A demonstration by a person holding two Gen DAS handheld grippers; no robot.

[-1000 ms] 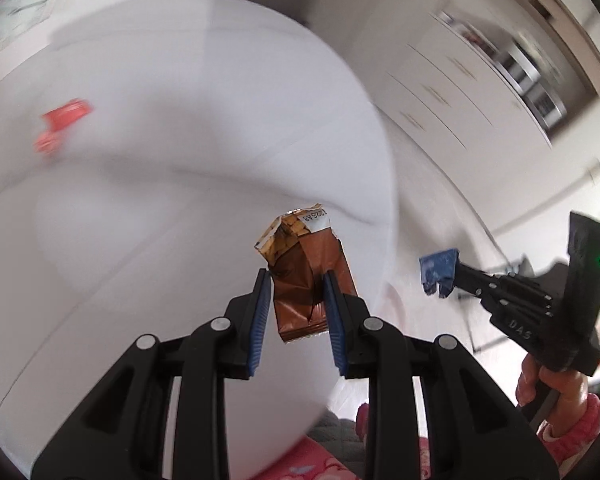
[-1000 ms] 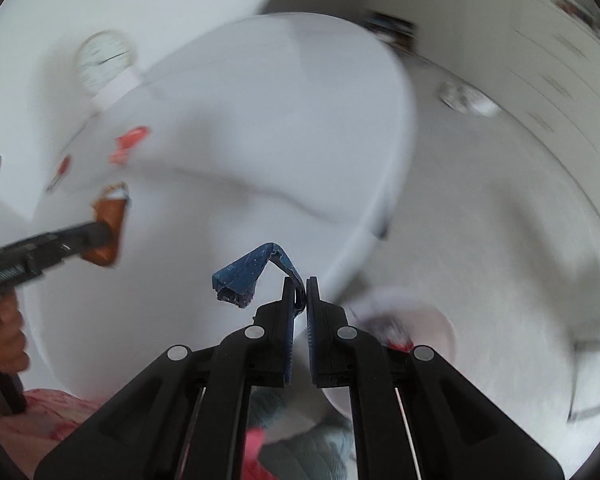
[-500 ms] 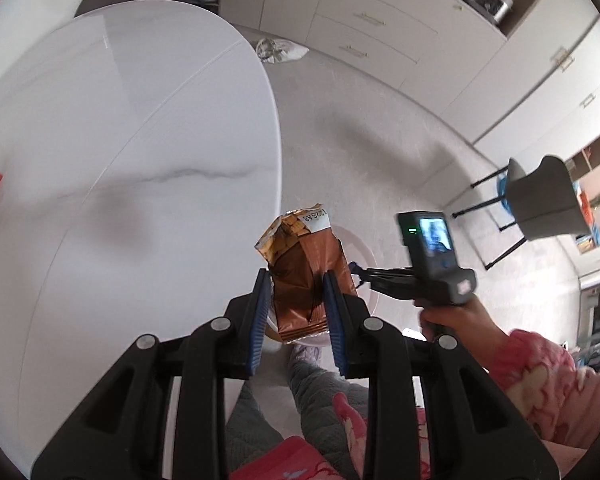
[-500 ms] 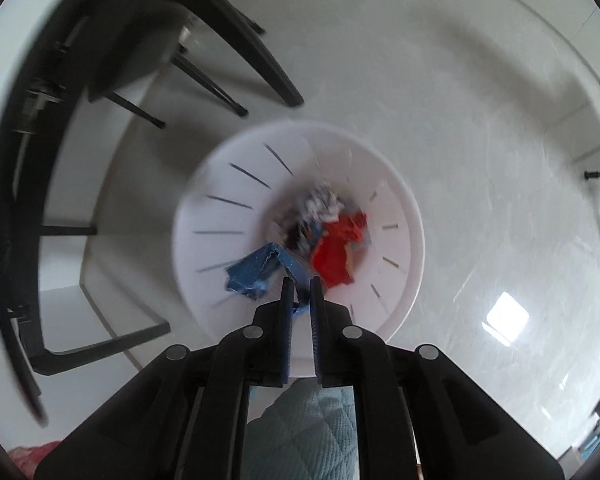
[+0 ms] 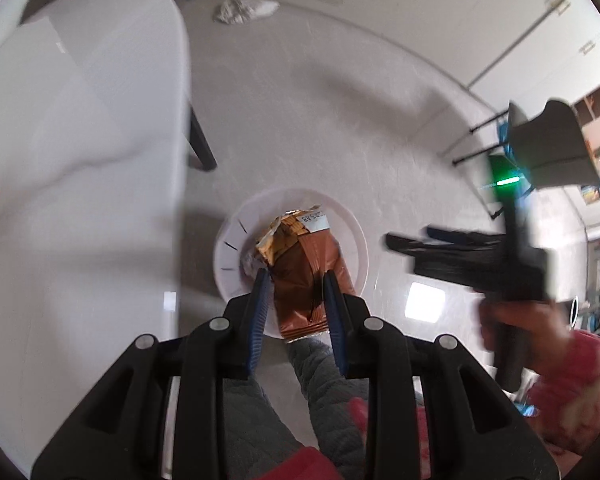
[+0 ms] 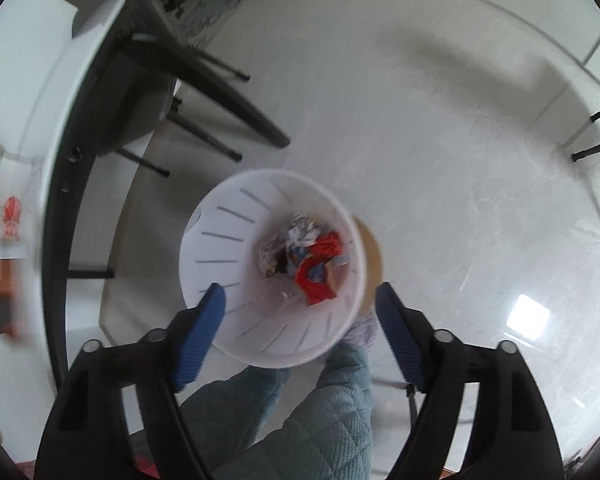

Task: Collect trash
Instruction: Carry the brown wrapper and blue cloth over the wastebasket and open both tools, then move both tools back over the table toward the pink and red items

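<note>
My left gripper (image 5: 296,280) is shut on a crumpled brown and gold snack wrapper (image 5: 304,268) and holds it above the white slotted trash bin (image 5: 232,248) on the floor. My right gripper (image 6: 300,304) is open and empty above the same bin (image 6: 224,248), which holds several crumpled wrappers (image 6: 312,256), red, white and blue. The right gripper also shows blurred at the right of the left wrist view (image 5: 400,242). A red wrapper (image 6: 12,216) lies on the table at the far left.
The white table (image 5: 80,160) is left of the bin, its dark legs (image 6: 204,80) nearby. A crumpled white bag (image 5: 244,8) lies on the floor far off. A grey chair (image 5: 548,144) stands at right. My legs (image 6: 300,412) are below the bin.
My right gripper opened and the blue wrapper dropped into the bin. My left gripper swung off the table with the brown wrapper and now hangs over the bin.
</note>
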